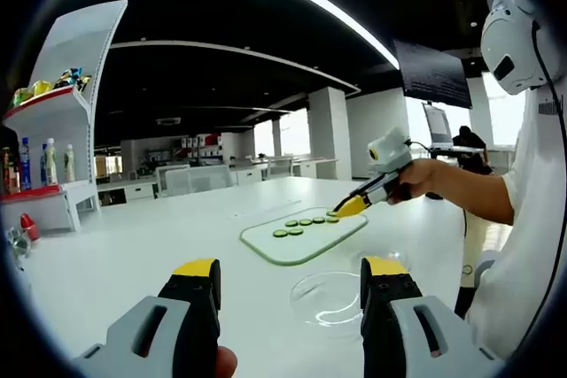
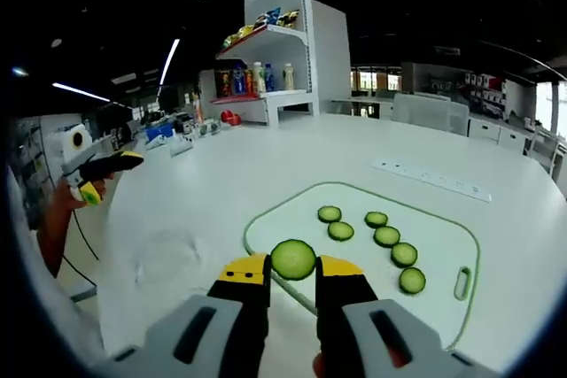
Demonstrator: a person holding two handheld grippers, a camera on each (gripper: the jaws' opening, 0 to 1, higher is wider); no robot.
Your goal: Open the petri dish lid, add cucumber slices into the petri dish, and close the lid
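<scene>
R gripper (image 2: 293, 273): jaws clamped on 1 cucumber slice (image 2: 293, 259), held upright, just above near edge of cutting board (image 2: 443, 227).
L gripper (image 1: 291, 285): jaws apart, nothing between; hovers over near part of table (image 1: 133, 245). Also seen far left in right gripper view, in a hand (image 2: 66, 205).
Petri dish (image 1: 330, 298): clear, 1 round piece plainly seen on table, just ahead of L gripper's right jaw, near table edge on the person's side; lid vs base — cannot tell. A faint 2nd clear ring (image 1: 383, 260) just beyond it, too dim to be sure.
Slices on board: 6 (image 2: 330, 213) (image 2: 340, 230) (image 2: 376, 219) (image 2: 386, 235) (image 2: 404, 254) (image 2: 411, 280) lying flat in a loose double row, mid board to its right edge; + 1 in jaws = 7 total.
Board: 1, pale w/ green rim, slot handle at right corner; sits mid-table, beyond the dish in left gripper view.
Person (image 1: 532, 219): white top, right hand (image 1: 416, 179) on R gripper, whose tips are over board's far end.
Table: big, white, rounded; 1 long flat strip (image 2: 430, 179) past board, can't tell what.
Shelf unit (image 2: 275, 68): white, 2 tiers — bottles on lower, snack bags on top.
Room: open office, dark ceiling, long light strips, desks + windows far back.
</scene>
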